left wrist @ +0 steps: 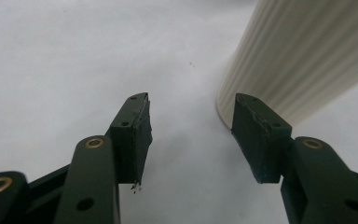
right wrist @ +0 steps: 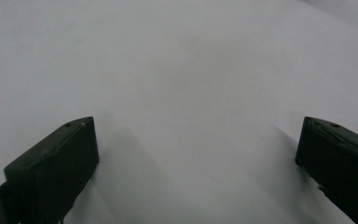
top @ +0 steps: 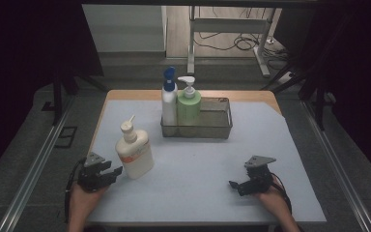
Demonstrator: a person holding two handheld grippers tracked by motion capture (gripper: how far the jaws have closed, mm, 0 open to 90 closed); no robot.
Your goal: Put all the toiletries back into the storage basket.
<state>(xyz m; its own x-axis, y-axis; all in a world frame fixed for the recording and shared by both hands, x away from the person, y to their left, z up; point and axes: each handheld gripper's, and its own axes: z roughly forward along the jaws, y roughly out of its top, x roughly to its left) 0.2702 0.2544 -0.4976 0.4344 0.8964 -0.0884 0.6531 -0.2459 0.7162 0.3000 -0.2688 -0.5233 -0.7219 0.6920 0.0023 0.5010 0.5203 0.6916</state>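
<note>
The left gripper (left wrist: 191, 135) has its jaws half spread with nothing between them; the right-hand jaw sits just beside the foot of the ribbed cream bottle (left wrist: 303, 56), and whether it touches cannot be told. That bottle (top: 134, 151) stands upright on the worktop (top: 207, 159) near its front left, probably so a side grip can take it. The right gripper (right wrist: 196, 154) rests low at the front right with jaws spread wide over bare sheet, seemingly waiting. Farther back, a wire-mesh basket (top: 217, 123) holds a white spray bottle with a blue top (top: 169, 99) and a green pump bottle (top: 189, 104), both upright at its left end, leaving its right part free for another bottle.
</note>
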